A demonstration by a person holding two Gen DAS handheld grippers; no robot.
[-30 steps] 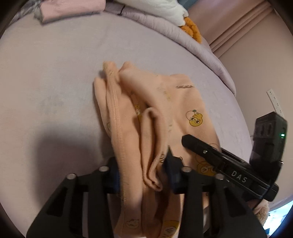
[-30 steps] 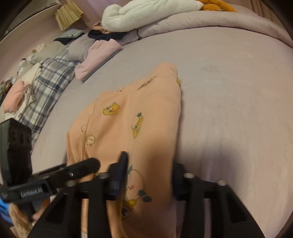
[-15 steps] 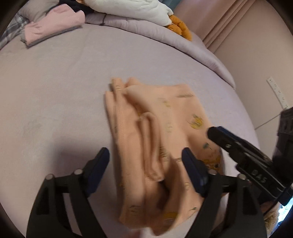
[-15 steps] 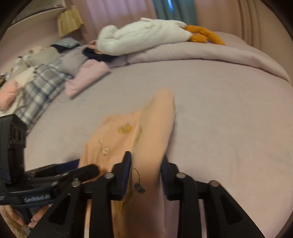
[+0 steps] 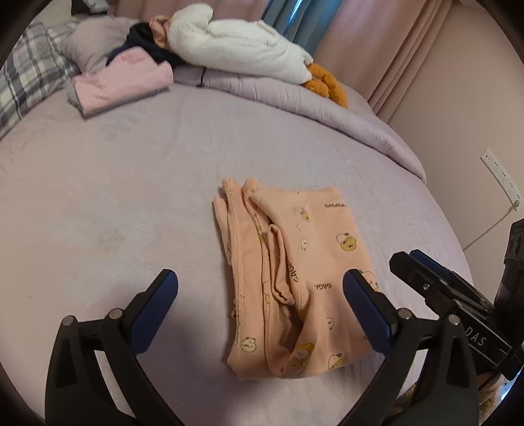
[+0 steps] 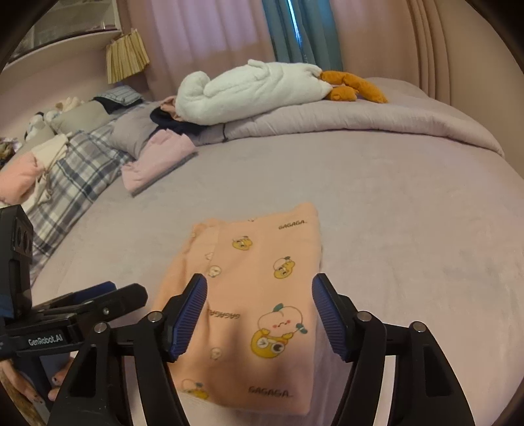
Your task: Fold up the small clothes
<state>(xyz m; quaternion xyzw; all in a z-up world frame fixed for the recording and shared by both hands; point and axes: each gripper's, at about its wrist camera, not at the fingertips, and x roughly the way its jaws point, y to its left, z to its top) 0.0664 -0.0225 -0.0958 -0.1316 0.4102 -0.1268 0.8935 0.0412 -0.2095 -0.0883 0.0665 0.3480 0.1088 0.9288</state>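
The folded peach-orange cotton baby garment (image 5: 294, 272) carries a print of small yellow cartoon ducks, a pale peach-shaped face with a green leaf, and dark "GAGAGA" lettering. It lies on the plain lilac bed cover (image 5: 114, 203). The left hand-held gripper (image 5: 260, 308) is black with ribbed dark blue pads, and so is the right hand-held gripper (image 6: 258, 316). The folded ribbed pink garment (image 5: 124, 80) shows a grey underside edge. The fluffy white plush toy (image 5: 235, 49) has orange feet. The plaid pillow (image 6: 75, 173) is checked in grey, white and dark blue. The curtains (image 6: 294, 29) are pale pink with a teal strip between them.
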